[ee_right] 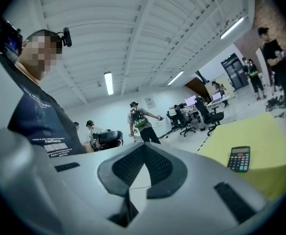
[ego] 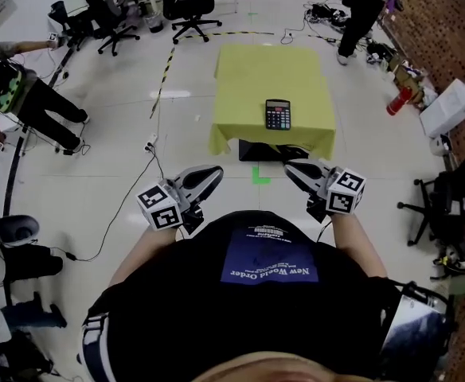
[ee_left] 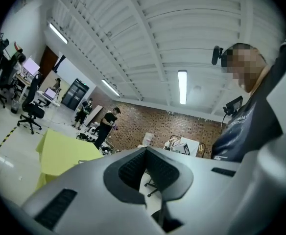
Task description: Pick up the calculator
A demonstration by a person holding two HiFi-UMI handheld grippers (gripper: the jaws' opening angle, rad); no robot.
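Note:
A black calculator point(ego: 278, 114) lies near the front edge of a small table draped in yellow cloth point(ego: 240, 94). Both grippers are held close to the person's chest, short of the table and apart from the calculator. My left gripper point(ego: 214, 172) points toward the table's left front corner and its jaws are shut on nothing point(ee_left: 145, 153). My right gripper point(ego: 291, 167) is likewise shut and empty point(ee_right: 144, 148). In the right gripper view the calculator point(ee_right: 239, 159) shows ahead to the right on the yellow table point(ee_right: 260, 146). The left gripper view catches the table point(ee_left: 59, 153) at lower left.
A dark box point(ego: 268, 150) sits under the table and a green tape mark point(ego: 260, 174) is on the floor before it. Cables point(ego: 129, 197) trail on the left floor. Office chairs point(ego: 191, 10), people point(ego: 25, 94), a white box point(ego: 447, 106) and a black chair point(ego: 447, 201) ring the space.

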